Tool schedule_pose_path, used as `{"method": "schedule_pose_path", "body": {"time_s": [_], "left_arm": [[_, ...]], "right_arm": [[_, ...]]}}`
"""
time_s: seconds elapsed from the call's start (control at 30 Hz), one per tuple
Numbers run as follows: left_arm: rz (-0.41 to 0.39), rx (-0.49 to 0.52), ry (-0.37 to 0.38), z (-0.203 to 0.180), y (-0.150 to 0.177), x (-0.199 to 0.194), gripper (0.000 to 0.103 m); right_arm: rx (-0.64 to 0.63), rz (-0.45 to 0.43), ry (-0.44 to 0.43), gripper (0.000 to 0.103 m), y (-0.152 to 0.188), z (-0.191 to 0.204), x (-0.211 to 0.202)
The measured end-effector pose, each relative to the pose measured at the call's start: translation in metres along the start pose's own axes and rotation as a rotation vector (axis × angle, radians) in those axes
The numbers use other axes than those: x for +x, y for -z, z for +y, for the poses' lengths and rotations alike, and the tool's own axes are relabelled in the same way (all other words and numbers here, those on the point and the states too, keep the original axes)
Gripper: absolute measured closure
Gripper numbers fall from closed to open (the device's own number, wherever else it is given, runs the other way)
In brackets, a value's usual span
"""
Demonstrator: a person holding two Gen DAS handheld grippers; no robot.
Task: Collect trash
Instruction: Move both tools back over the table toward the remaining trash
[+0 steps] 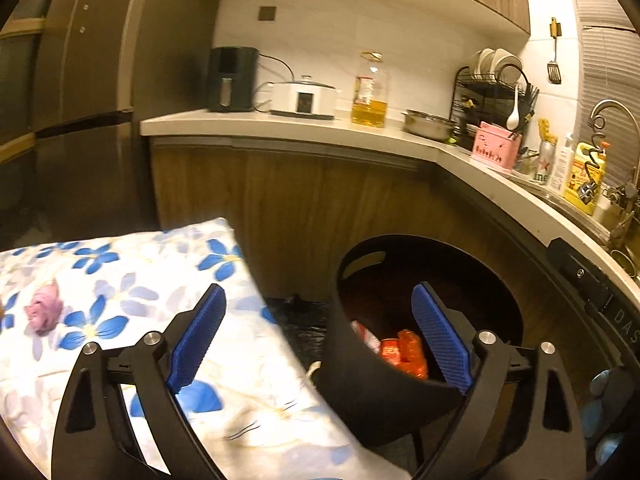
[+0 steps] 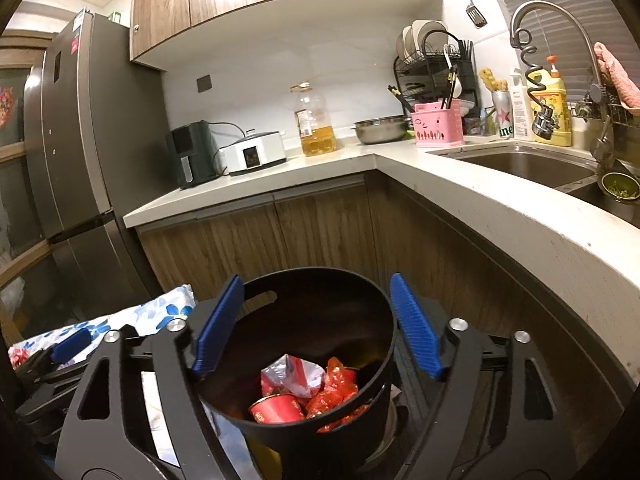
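Two grippers, both spread and empty, flank the black trash bin. Right gripper hangs directly above its red wrappers; left gripper straddles the bin's left rim beside the floral cushion.

both grippers are spread wide with nothing between their blue ribbed pads. the left gripper fills the lower half of its frame, fingers angled outward. the right gripper sits low centre in its frame; the left gripper's blue finger shows at lower left.
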State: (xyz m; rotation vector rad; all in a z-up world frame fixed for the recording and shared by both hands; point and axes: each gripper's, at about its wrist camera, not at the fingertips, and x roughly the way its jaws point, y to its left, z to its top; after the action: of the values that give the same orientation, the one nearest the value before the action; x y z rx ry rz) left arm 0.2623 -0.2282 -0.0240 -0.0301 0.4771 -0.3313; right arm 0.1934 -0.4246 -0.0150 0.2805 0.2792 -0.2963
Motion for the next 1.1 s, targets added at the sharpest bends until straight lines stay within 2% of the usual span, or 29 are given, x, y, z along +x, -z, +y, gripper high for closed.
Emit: {"method": "schedule_pose_path", "body": {"time_s": [0.17,0.5,1.1], "left_arm": [[-0.032,-0.007,-0.056,0.016,0.011,-0.025,0.006],[-0.038,-0.044,-0.146,0.057,0.030,-0.060,0.006],[-0.068,-0.098,-0.344,0.153,0.043,-0.113,0.006]], "right_arm": [[0.016,0.016,-0.006,0.020,0.008,0.005,-0.009],[0.006,0.015,-0.033,0.020,0.028,0.036,-0.031],[-0.052,0.006,-0.152,0.020,0.064,0.147,-0.055]]}}
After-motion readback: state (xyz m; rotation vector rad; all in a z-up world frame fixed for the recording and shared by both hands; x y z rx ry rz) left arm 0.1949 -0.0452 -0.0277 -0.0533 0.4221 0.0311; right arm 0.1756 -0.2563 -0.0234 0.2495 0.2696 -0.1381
